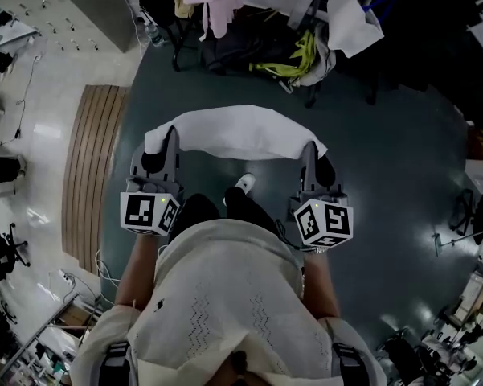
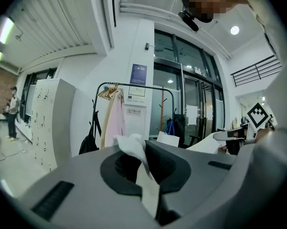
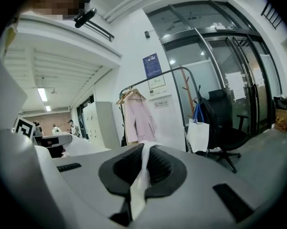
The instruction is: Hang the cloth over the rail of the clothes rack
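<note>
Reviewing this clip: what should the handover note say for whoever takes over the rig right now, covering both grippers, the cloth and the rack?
Left gripper: jaws shut on one end of the white fabric cloth.
Right gripper: jaws shut on the other end; the cloth spans between the two in front of the person.
Black metal clothes rack: some way ahead, with a pink garment hanging at one end of its rail.
Done: cloth held by both ends.
Left: reach the rack, drape the cloth over the rail's free stretch, release.
</note>
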Demonstrator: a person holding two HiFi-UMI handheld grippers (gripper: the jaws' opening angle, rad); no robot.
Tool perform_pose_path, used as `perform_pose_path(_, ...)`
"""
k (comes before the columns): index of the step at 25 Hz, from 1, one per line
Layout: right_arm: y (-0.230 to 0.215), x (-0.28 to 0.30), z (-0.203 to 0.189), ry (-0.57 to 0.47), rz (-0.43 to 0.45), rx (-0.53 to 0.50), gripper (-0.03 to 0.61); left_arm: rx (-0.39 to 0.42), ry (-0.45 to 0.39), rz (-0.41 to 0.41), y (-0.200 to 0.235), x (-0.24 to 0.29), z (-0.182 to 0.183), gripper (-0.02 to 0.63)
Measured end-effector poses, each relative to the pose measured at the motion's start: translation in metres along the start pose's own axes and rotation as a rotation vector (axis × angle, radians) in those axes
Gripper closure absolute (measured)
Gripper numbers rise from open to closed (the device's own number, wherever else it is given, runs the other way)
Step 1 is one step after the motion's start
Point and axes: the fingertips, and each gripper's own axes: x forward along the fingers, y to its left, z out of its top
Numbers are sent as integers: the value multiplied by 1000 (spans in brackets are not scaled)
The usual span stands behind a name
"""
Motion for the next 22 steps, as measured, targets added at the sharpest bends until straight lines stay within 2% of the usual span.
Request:
perform_pose_path(6, -35, 44, 5, 35, -15, 44, 560, -41, 26, 31, 5, 51, -5, 589)
perform_pose_path(9, -43, 67, 11, 39, -34, 39, 559, -40, 18, 16, 16, 82, 1, 589)
perform_pose_path(16, -67, 133, 27, 46, -129, 22, 559, -5, 40, -110, 40, 187, 5, 590)
perform_pose_path(22, -96, 213, 77, -8, -243, 35, 560, -7, 21, -212, 70, 301, 33, 589)
